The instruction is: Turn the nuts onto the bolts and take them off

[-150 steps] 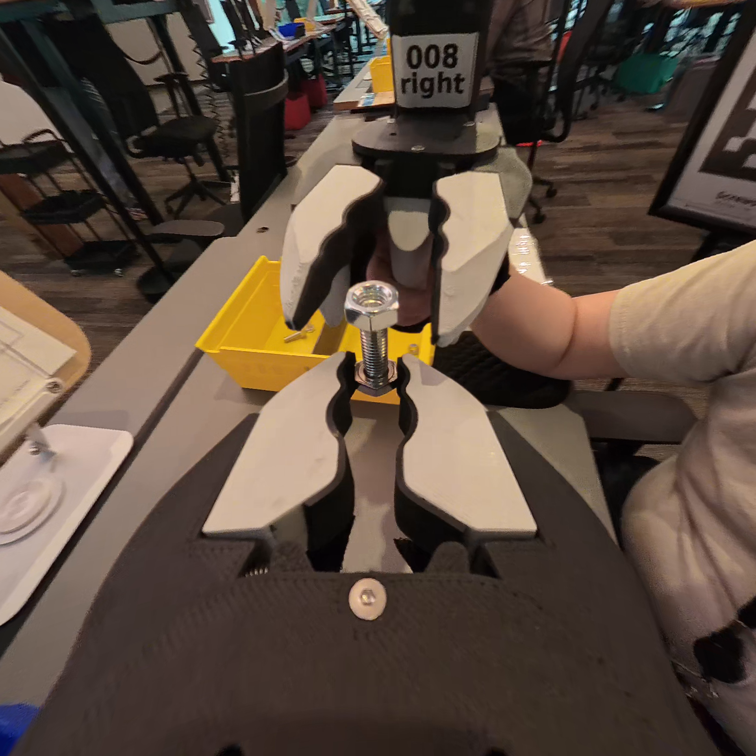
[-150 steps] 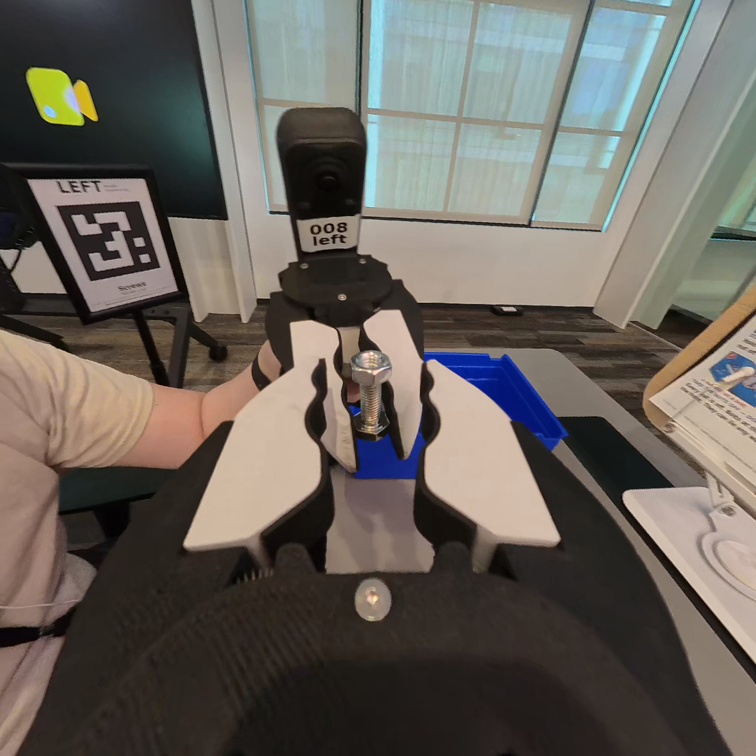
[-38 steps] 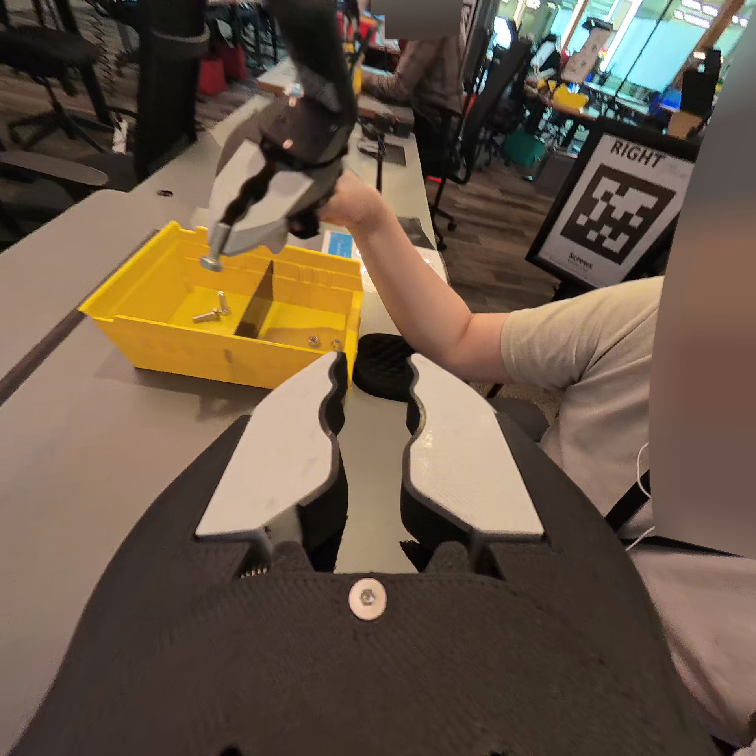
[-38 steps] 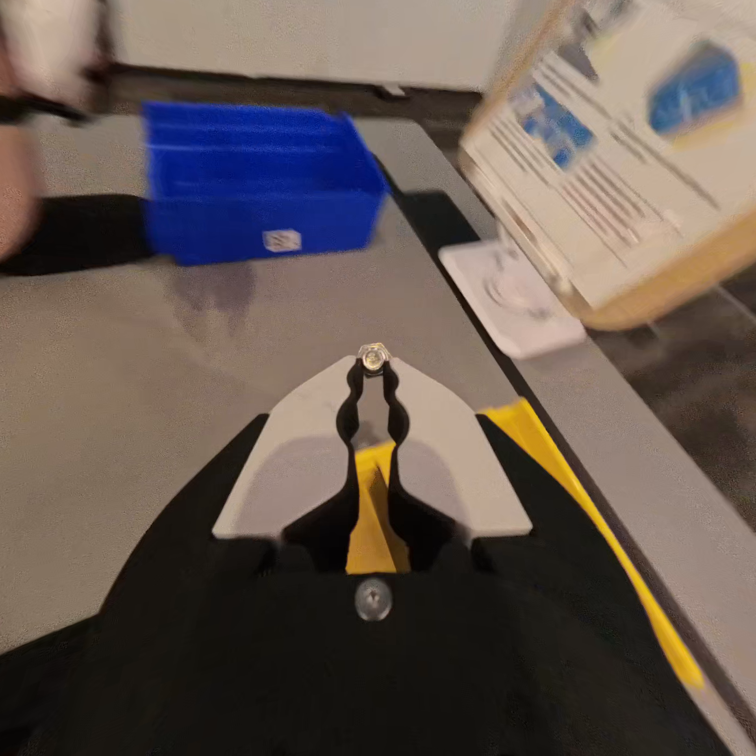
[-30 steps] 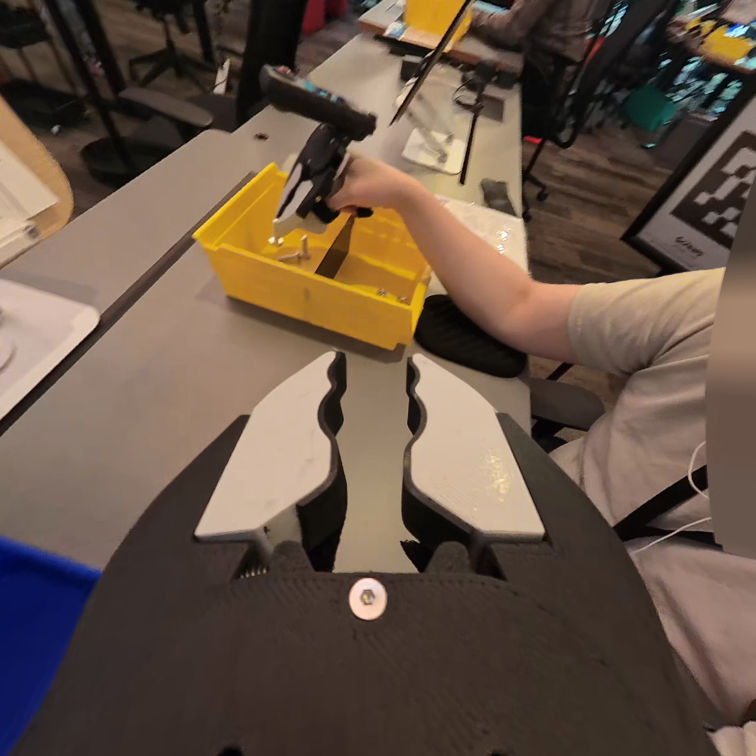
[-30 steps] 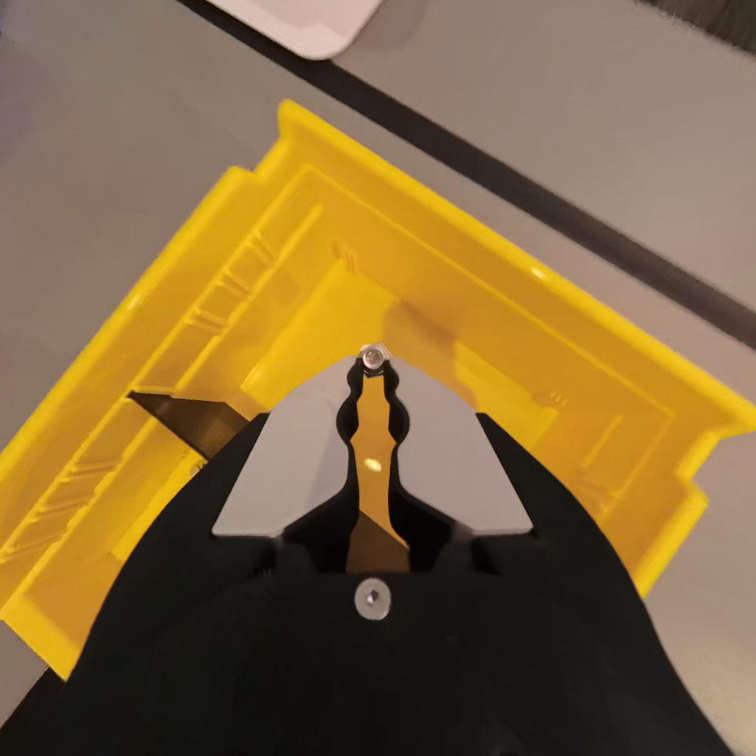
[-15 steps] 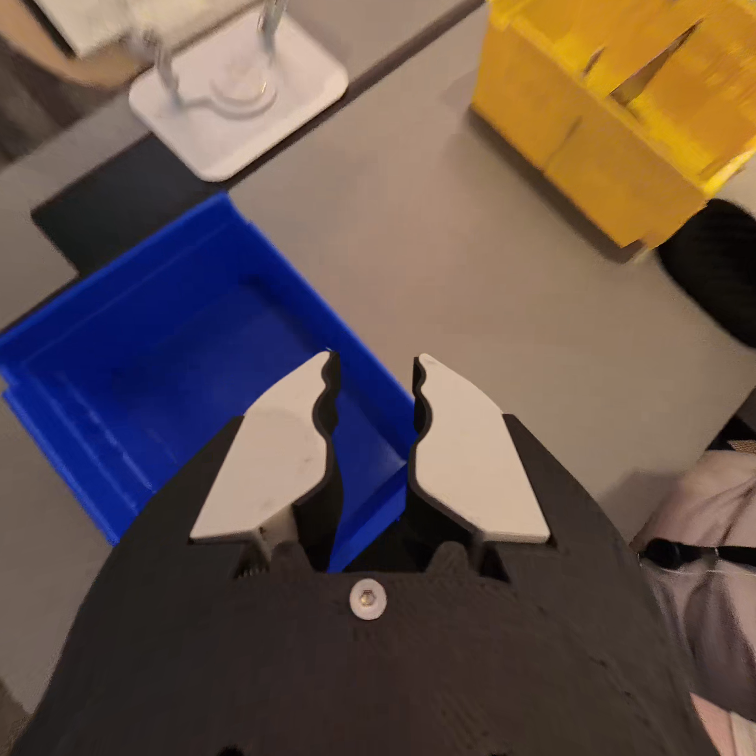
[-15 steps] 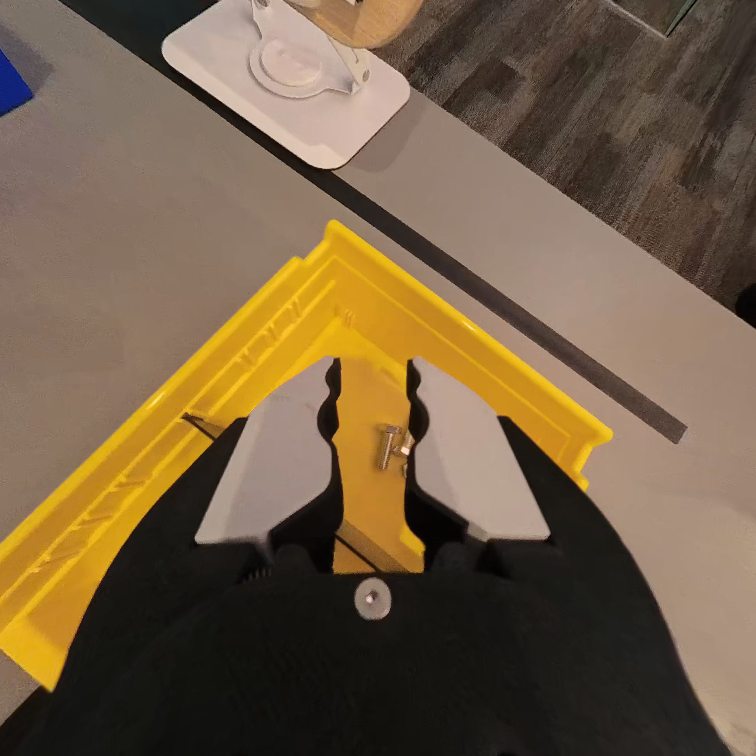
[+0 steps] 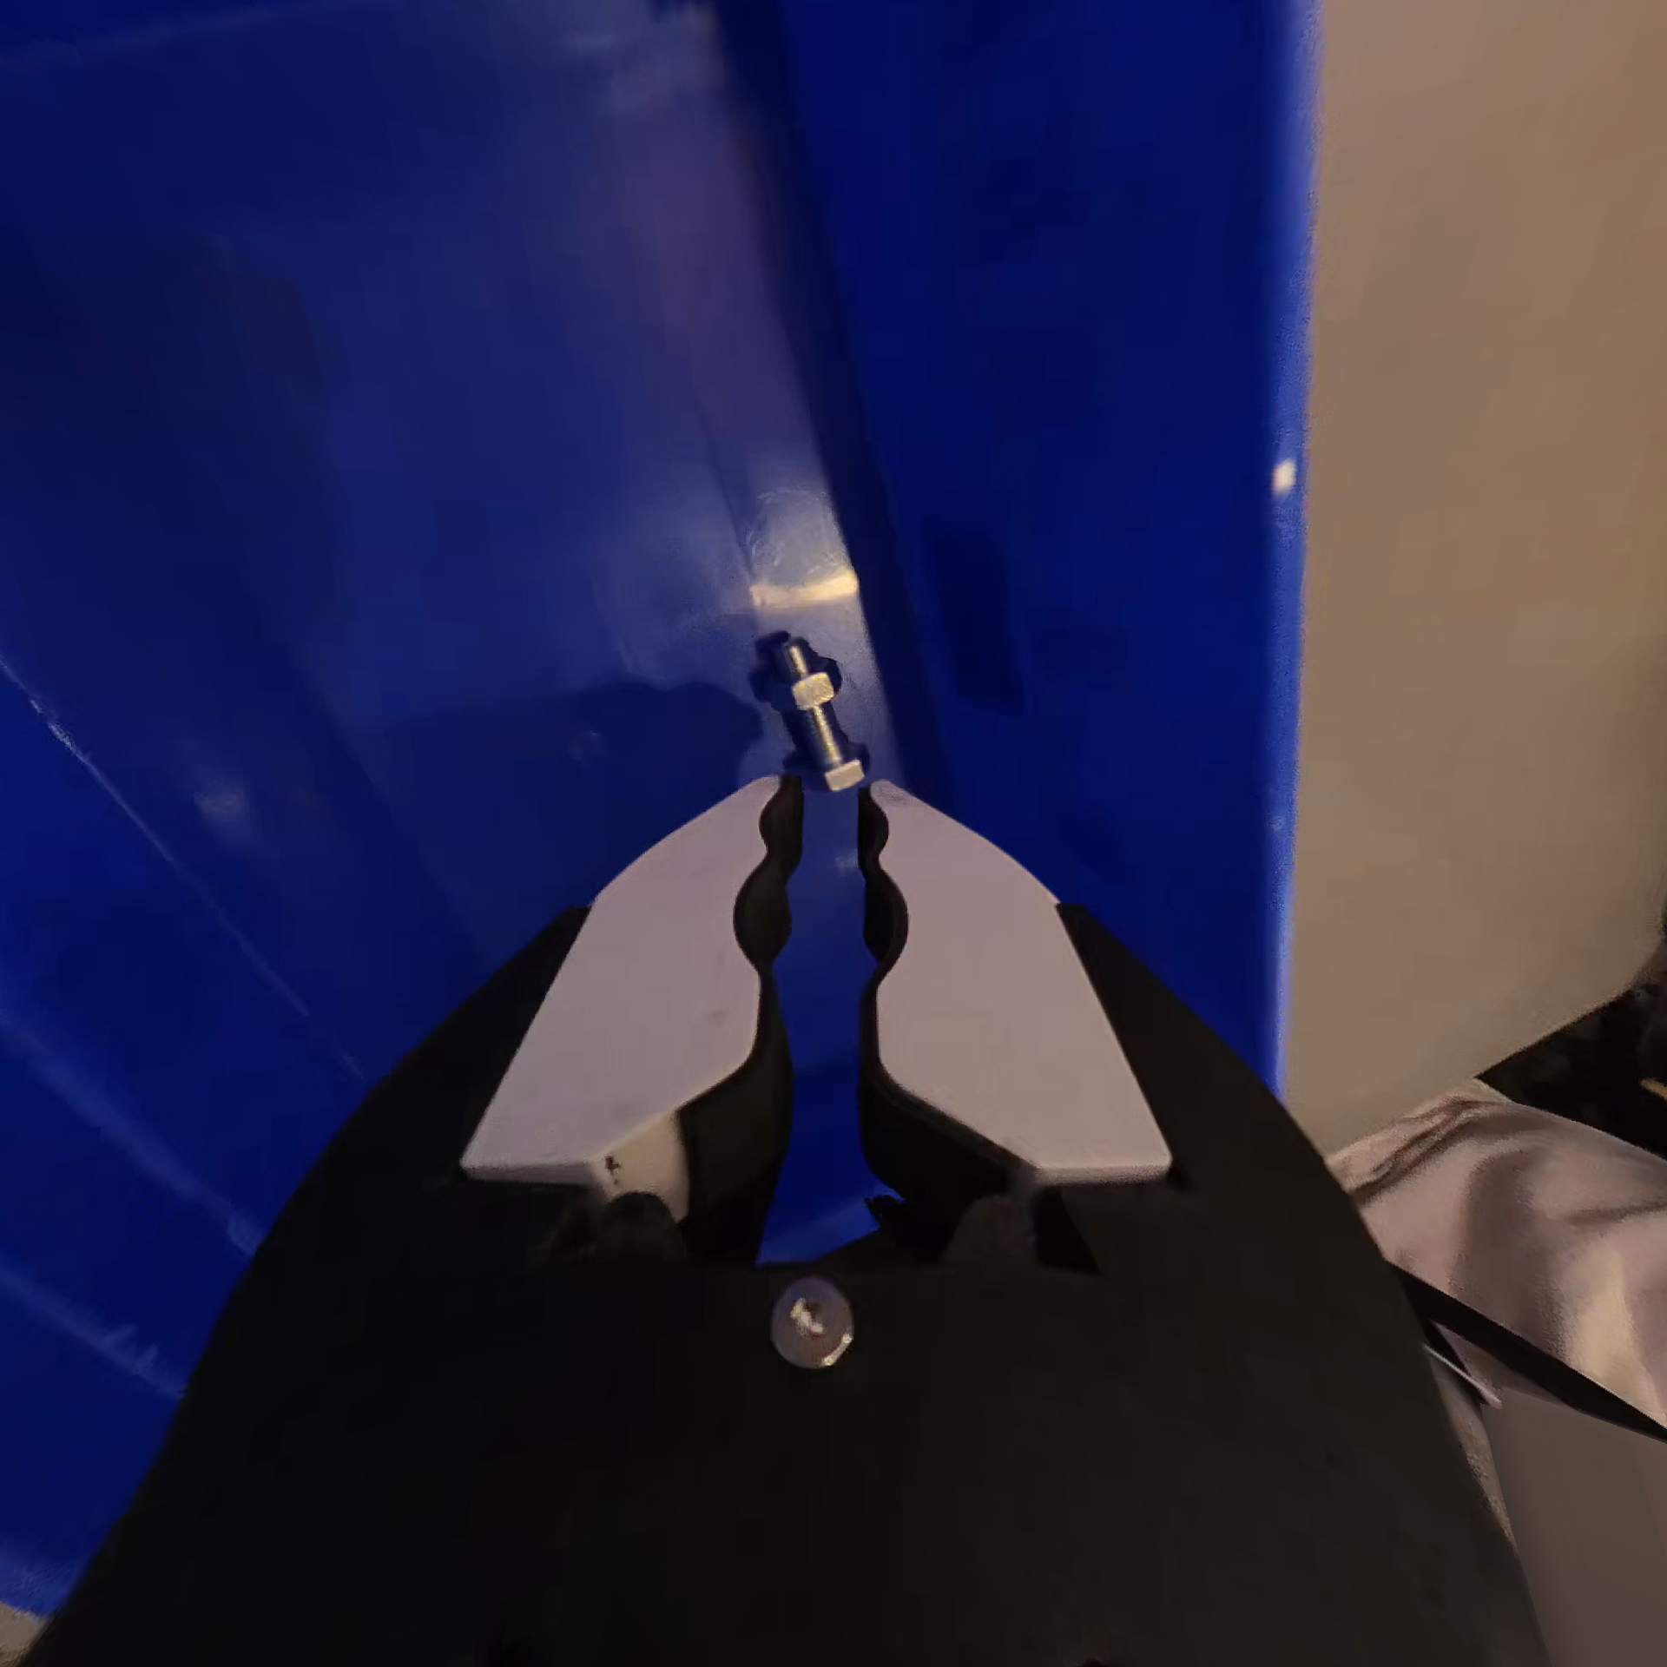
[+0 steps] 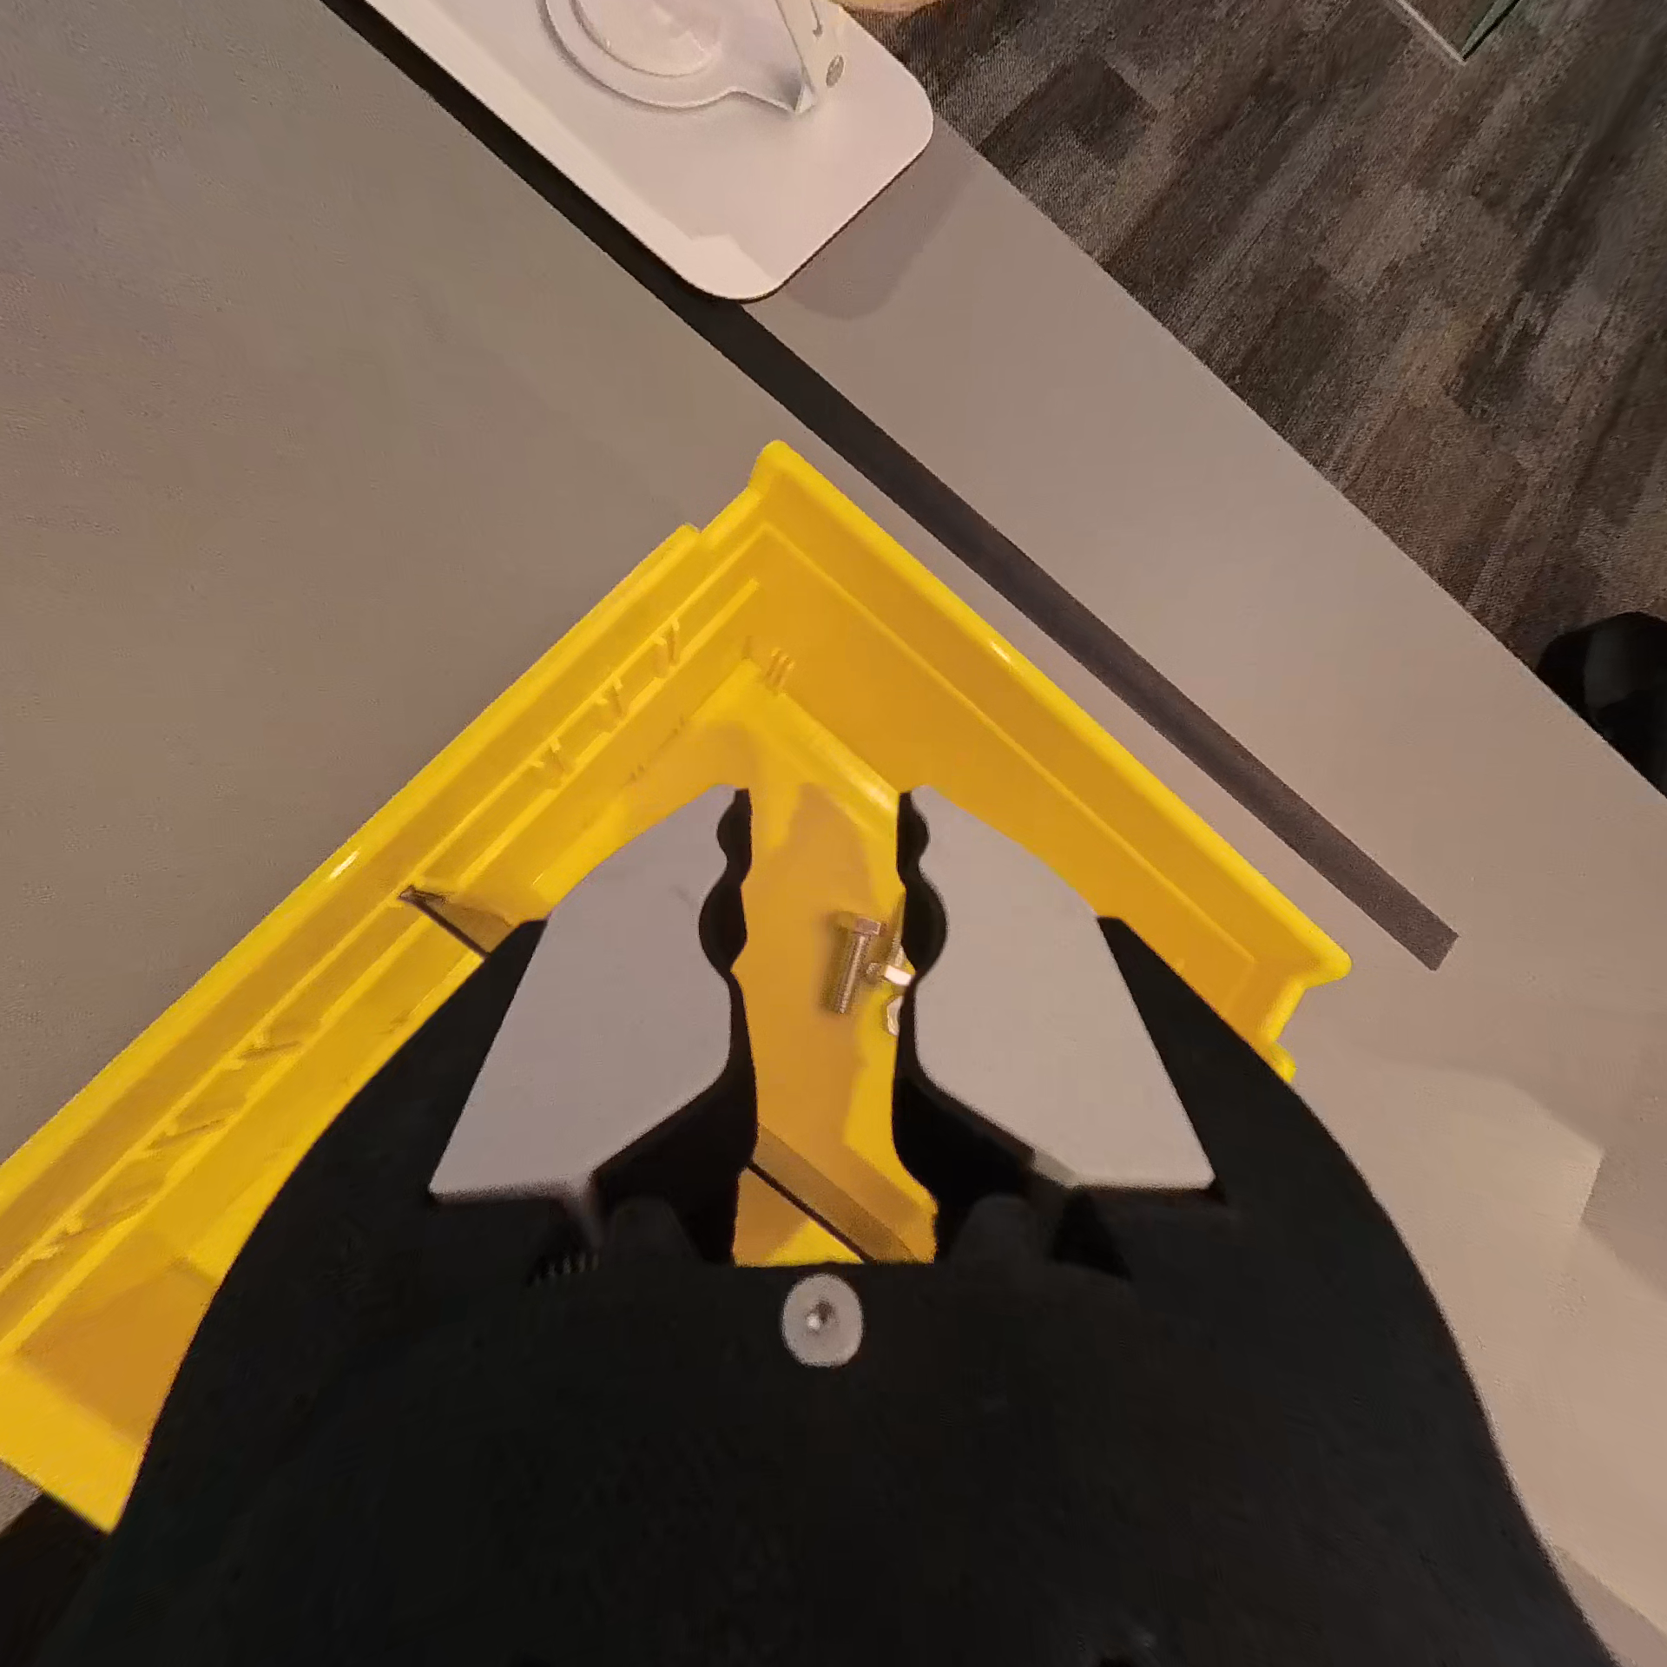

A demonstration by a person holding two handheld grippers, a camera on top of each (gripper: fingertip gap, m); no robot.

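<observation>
In the left wrist view, a small silver bolt with a nut threaded on it [image 9: 816, 722] lies on the floor of the blue bin [image 9: 361, 451]. My left gripper [image 9: 825, 789] is low inside that bin. Its jaws stand a narrow gap apart, with the bolt's head right at the tips, and neither tip visibly touches it. In the right wrist view, my right gripper [image 10: 823, 798] is open and empty above the yellow bin [image 10: 1037, 722]. A bare bolt [image 10: 848, 961] lies on that bin's floor beside a small metal piece [image 10: 893, 974], partly hidden by my right finger.
The blue bin's right wall [image 9: 1128, 451] stands close beside the bolt, with grey table [image 9: 1488, 541] beyond it and a person's clothing [image 9: 1488, 1218] at lower right. A white stand base [image 10: 722, 135] sits past the yellow bin. A dark seam [image 10: 1082, 631] crosses the table. The grippers' ends are close to 45 cm from one another.
My left gripper swung from the table down into the blue bin and narrowed its jaws at the bolt with the nut. My right gripper released its bolt into the yellow bin, opened and rose.
</observation>
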